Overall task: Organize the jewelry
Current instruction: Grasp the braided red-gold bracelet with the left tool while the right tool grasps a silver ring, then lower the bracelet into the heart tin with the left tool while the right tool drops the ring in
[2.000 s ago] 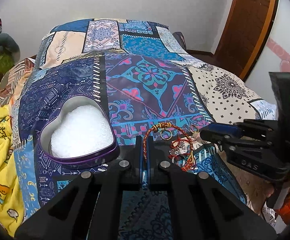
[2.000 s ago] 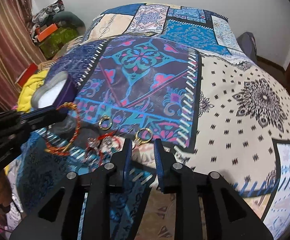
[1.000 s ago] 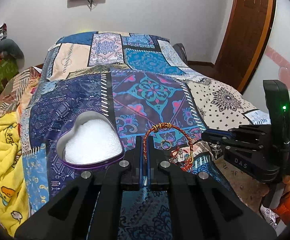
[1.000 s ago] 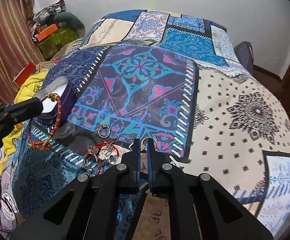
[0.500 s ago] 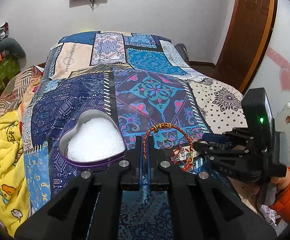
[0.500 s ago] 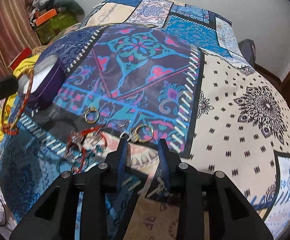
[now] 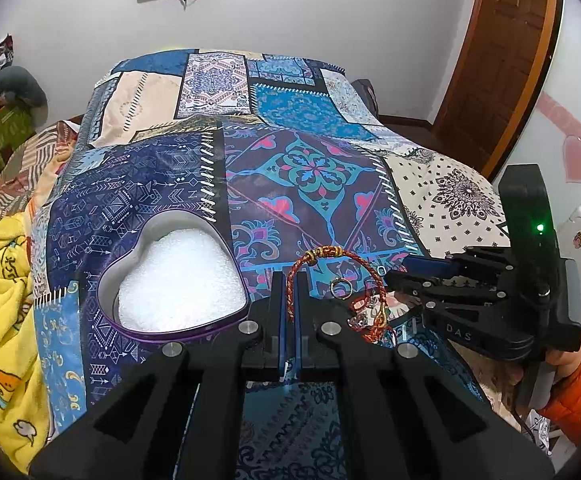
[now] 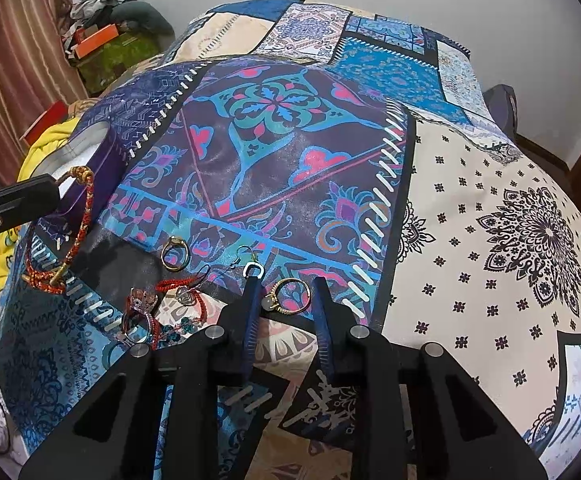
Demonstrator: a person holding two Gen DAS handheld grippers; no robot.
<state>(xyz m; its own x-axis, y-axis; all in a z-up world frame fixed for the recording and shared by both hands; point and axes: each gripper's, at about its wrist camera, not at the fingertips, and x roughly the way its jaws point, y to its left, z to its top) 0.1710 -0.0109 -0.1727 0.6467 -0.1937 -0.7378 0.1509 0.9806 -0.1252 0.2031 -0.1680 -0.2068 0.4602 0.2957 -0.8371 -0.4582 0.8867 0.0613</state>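
Left wrist view: left claw (image 7: pixel 290 280) closed on the braided bracelet (image 7: pixel 330 254), cord pinched between the fingers at lower centre; the loop stands up to the right. Heart-shaped tin (image 7: pixel 178 276), white foam inside, lies just left of the claw on the bed (image 7: pixel 302 176). Right claw (image 7: pixel 400 274) enters from the right edge.

Right wrist view: right claw (image 8: pixel 286 284) open, fingers either side of the gold ring (image 8: pixel 288 290) at lower centre. A second ring (image 8: pixel 175 254), a small hook earring (image 8: pixel 252 268) and a red-cord tangle (image 8: pixel 162 304) lie left of it.

Judgement: bracelet is light and limp, will sag; ring is hard, small, likely slippery, best pinched across the band. Soft quilt may give underneath. Open bed to the right; tin rim needs clearing.
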